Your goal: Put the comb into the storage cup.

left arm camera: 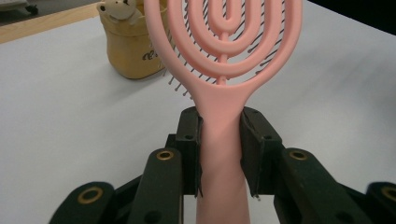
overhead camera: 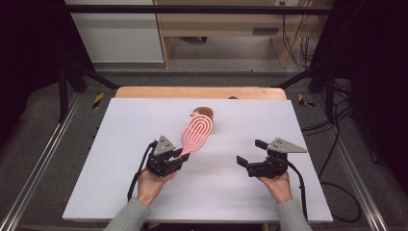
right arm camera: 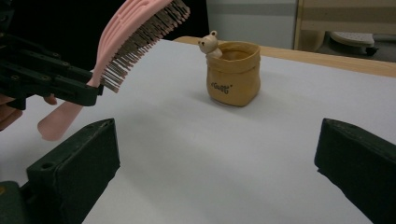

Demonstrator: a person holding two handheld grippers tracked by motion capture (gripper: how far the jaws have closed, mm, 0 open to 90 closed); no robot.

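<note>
Pink hairbrush (overhead camera: 196,133), handle clamped in my left gripper (overhead camera: 179,155), was raised above the tabletop (overhead camera: 120,144) near a yellow pot (right arm camera: 233,73); my right gripper (overhead camera: 250,153) hovered open.

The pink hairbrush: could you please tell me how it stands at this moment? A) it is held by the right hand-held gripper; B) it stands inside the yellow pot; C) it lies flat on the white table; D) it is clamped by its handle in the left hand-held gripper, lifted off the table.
D: the left hand-held gripper has both jaws pressed on the handle of the pink hairbrush, which the right gripper view shows raised above the table.
</note>
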